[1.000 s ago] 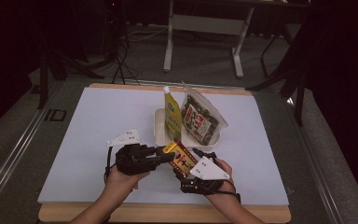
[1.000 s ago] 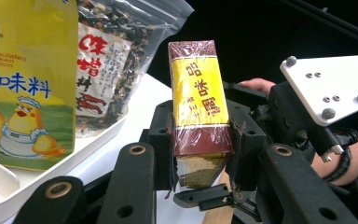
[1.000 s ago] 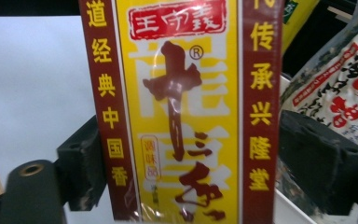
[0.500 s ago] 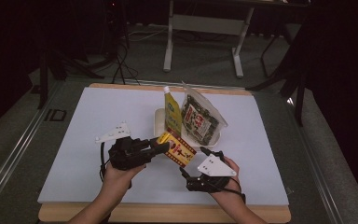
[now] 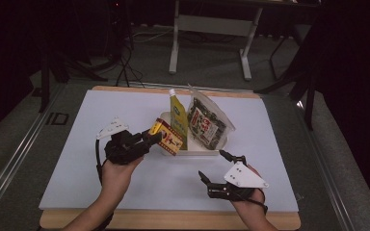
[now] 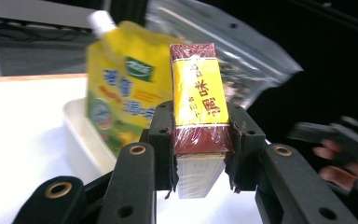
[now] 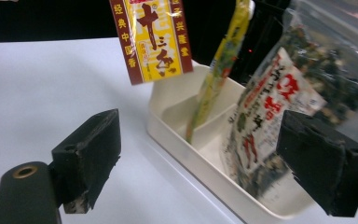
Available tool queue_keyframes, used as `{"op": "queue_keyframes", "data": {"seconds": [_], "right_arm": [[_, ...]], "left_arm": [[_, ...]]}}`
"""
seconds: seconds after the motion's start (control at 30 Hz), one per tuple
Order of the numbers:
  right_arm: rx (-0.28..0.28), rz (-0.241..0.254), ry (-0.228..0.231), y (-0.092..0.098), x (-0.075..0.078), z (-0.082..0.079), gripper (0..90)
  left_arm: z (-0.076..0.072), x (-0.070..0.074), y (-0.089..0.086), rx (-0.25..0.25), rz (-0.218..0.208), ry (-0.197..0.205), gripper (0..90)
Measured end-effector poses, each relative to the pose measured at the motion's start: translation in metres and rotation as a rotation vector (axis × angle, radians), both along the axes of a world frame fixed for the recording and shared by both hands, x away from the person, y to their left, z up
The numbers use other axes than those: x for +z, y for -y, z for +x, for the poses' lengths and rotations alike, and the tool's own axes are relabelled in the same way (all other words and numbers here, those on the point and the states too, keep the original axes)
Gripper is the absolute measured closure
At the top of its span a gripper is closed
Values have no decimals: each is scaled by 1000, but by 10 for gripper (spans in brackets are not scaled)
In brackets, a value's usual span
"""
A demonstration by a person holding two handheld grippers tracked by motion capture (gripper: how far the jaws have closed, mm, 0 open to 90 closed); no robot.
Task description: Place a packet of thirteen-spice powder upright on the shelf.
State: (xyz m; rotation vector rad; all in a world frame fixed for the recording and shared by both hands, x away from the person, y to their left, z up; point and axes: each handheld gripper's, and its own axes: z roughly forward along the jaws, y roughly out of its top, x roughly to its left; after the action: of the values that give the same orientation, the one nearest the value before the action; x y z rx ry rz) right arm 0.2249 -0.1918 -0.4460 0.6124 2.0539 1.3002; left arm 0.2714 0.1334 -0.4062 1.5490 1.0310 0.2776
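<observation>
Black left gripper, brass rivets, right gripper w/ grey plate

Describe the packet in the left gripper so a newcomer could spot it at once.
Find the white tray mid-table. At its left end, the left gripper holds a small boxy packet above the table. Unlike the yellow spouted pouch and clear bag standing in the tray, it is maroon-edged.

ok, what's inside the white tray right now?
The white tray holds a yellow spout pouch and a clear snack bag, both standing, in separate compartments. The bag hides the tray floor under it. The left gripper holds the red-yellow box outside the tray.

Red-yellow packet held above tray
</observation>
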Motion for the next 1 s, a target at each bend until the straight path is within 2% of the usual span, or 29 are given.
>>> {"op": "queue_keyframes", "data": {"seconds": [0.2,0.27,0.37,0.43,0.47,0.5,0.53,0.67,0.7,0.8,0.87,1.0], "right_arm": [[-51,-15,19,14,-3,-5,107],[-57,-15,18,17,-3,-5,107],[-60,-6,0,24,-1,-5,122],[-77,15,-59,26,-1,-6,131],[-77,15,-59,26,-1,-6,131],[-88,36,-84,27,-1,-6,140],[-110,27,-50,27,-3,-8,157],[-127,16,-28,27,-3,-10,150],[-126,18,-22,26,-3,-11,150],[-126,27,-20,26,-2,-12,139],[-133,21,-14,26,-2,-12,139],[-150,5,-17,26,-4,-11,141]], "left_arm": [[9,-4,0,95,15,3,677],[11,-5,0,103,13,-2,677],[16,-7,7,140,41,5,677],[18,-8,11,168,61,11,677],[18,-8,11,168,61,11,676],[22,-10,15,187,74,-5,676],[23,-10,17,195,88,4,676],[25,-13,24,238,147,25,676],[27,-14,26,248,173,33,677],[33,-17,31,281,214,41,677],[37,-19,34,294,217,30,677],[43,-24,42,317,251,28,677]]}}
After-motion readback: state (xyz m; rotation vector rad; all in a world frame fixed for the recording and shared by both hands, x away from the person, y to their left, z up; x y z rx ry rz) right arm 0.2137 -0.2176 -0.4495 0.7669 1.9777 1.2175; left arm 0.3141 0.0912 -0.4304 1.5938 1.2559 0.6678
